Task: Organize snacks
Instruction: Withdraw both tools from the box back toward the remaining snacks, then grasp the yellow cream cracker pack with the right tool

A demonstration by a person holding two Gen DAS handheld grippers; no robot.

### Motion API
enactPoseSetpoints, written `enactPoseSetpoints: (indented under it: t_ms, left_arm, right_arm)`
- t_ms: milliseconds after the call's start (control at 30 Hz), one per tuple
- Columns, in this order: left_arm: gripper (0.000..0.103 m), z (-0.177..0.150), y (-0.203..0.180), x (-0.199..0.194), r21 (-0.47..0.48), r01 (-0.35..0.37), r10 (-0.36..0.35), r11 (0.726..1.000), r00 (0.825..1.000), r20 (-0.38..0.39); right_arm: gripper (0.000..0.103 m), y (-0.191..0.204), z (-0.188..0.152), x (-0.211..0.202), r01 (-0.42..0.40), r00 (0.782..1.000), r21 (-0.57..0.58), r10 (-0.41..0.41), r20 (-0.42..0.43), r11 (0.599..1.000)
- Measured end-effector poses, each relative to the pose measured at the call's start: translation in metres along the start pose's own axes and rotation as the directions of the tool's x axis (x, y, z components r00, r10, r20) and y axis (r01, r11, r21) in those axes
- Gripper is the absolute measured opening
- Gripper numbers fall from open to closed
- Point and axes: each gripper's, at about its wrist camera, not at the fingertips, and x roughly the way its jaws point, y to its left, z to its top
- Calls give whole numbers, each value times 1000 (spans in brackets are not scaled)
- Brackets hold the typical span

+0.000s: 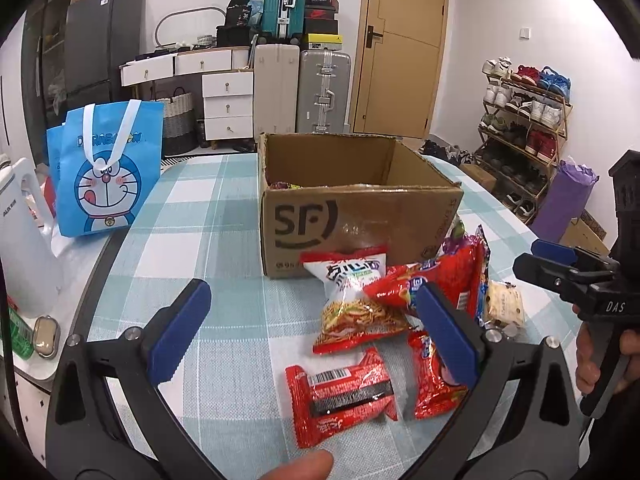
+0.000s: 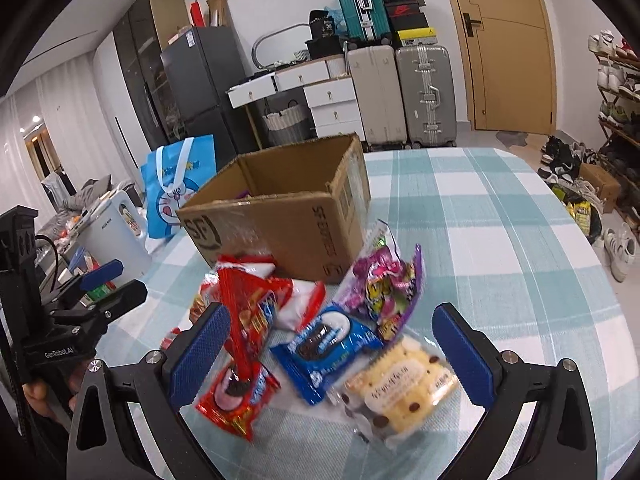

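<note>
An open cardboard SF box (image 1: 360,216) stands on the checked tablecloth; it also shows in the right wrist view (image 2: 288,216). Several snack packets lie in front of it. In the left wrist view: a noodle-snack bag (image 1: 356,300), a red bar with a barcode (image 1: 340,396), a small red packet (image 1: 432,384). In the right wrist view: a blue cookie pack (image 2: 324,344), a clear biscuit pack (image 2: 400,384), a purple candy bag (image 2: 384,284), a red cookie pack (image 2: 236,396). My left gripper (image 1: 312,332) is open above the red packets. My right gripper (image 2: 332,344) is open above the blue pack and empty.
A blue Doraemon bag (image 1: 106,172) and a white kettle (image 1: 24,240) stand at the table's left. The right gripper (image 1: 568,268) shows at the right in the left wrist view. Suitcases, drawers and a shoe rack (image 1: 524,128) lie beyond the table.
</note>
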Motion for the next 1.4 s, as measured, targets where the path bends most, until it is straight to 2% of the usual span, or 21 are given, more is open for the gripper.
enactPoseSetpoints:
  t_ms: [333, 633, 800, 1100, 1233, 1400]
  left_arm:
    - [102, -12, -3, 7, 17, -9, 9, 1000, 999, -35]
    - [102, -28, -5, 17, 45, -32, 34, 998, 999, -37]
    - [102, -31, -7, 21, 54, -15, 18, 998, 999, -48]
    - [102, -32, 9, 24, -24, -28, 26, 999, 998, -59]
    - [102, -32, 11, 24, -23, -26, 25, 999, 998, -59]
    - [102, -31, 10, 27, -12, -26, 25, 1000, 998, -60]
  right_arm:
    - [102, -12, -14, 12, 77, 990, -48, -82, -110, 996]
    - [102, -24, -28, 21, 124, 978, -44, -130, -162, 991]
    - [102, -31, -32, 28, 134, 973, -39, -139, -184, 990]
    - [102, -36, -40, 42, 123, 961, -72, -136, -241, 990]
    - [102, -33, -44, 48, 110, 956, -106, -135, -262, 988]
    - [102, -26, -48, 54, 148, 948, -163, -187, -257, 975]
